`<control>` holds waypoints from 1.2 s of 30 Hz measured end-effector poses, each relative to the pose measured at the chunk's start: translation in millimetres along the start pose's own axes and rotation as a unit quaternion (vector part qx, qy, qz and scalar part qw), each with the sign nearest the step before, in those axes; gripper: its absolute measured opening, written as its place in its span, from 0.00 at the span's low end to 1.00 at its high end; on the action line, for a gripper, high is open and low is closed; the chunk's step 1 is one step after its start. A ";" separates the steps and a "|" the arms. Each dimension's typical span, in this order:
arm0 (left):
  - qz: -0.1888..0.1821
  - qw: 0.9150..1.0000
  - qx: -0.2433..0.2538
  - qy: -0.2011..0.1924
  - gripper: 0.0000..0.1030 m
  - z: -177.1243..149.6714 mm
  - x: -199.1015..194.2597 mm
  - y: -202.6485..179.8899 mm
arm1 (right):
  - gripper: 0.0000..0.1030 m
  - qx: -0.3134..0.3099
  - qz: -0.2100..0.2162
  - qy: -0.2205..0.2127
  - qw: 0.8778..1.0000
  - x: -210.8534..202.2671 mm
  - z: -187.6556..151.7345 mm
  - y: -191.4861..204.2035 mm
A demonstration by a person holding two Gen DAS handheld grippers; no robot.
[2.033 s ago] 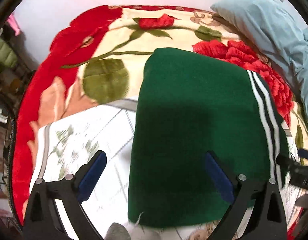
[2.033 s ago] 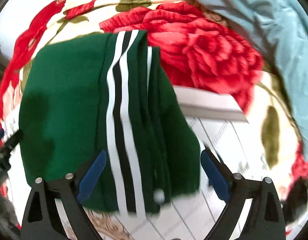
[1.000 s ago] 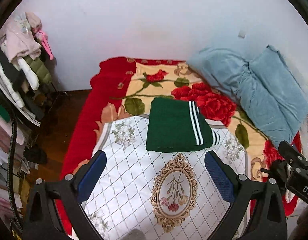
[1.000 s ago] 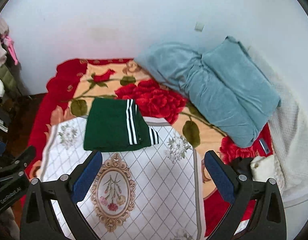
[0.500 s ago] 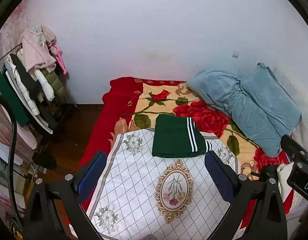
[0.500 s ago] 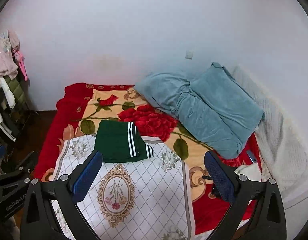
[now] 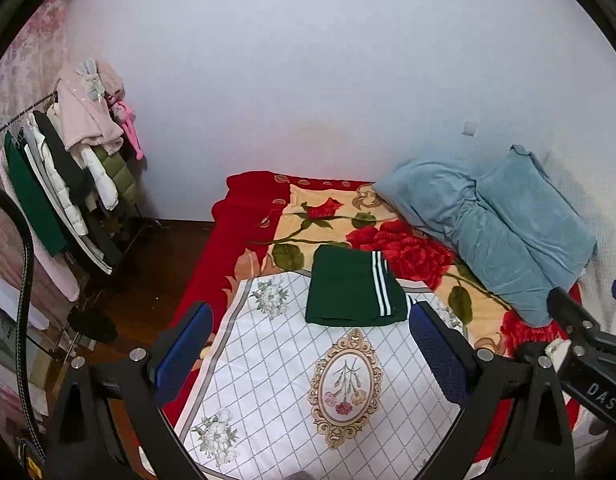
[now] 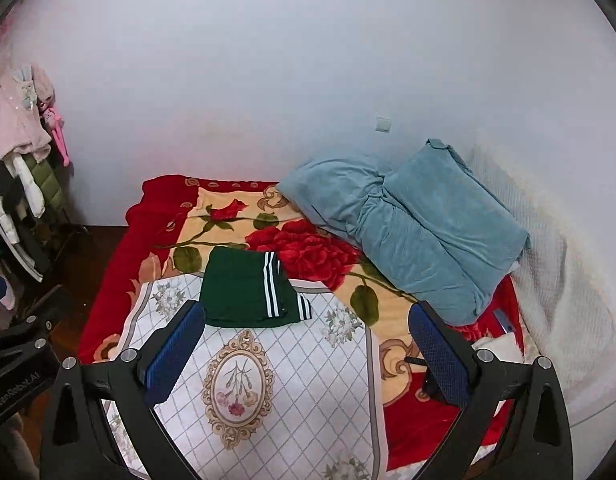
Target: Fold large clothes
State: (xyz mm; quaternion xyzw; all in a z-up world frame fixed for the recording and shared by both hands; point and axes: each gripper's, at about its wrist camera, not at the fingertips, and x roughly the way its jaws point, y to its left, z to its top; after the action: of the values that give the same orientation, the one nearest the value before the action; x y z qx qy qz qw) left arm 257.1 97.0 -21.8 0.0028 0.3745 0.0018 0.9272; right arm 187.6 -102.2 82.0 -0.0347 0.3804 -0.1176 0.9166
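The white quilted cloth (image 7: 268, 392) lies bare in front of the folded green garment (image 7: 347, 292), giving open passage from the near side. Blue pillows (image 8: 419, 236) block the far right; a clothes rack (image 7: 60, 200) crowds the left.

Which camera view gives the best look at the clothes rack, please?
The left wrist view: the clothes rack shows its rail and the row of hanging garments. In the right wrist view the rack is cut off at the left edge, with only a few garments visible.
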 end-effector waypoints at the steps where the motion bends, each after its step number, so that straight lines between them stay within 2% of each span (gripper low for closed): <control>1: 0.001 1.000 0.001 -0.002 0.97 -0.2 -1.3 -0.8 | 1.00 0.000 0.001 -0.001 1.000 -0.9 -0.7 -0.2; 36: -0.003 1.000 0.003 -0.007 0.97 -1.5 -14.1 -8.2 | 1.00 -0.010 -0.001 -0.012 1.000 -3.6 4.8 -5.3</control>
State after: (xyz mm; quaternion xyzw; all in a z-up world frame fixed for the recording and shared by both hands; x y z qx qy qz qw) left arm 245.9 88.7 -13.2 0.0043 0.3684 -0.0017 0.9297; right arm 187.5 -106.7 88.7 -0.0453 0.3703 -0.1143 0.9207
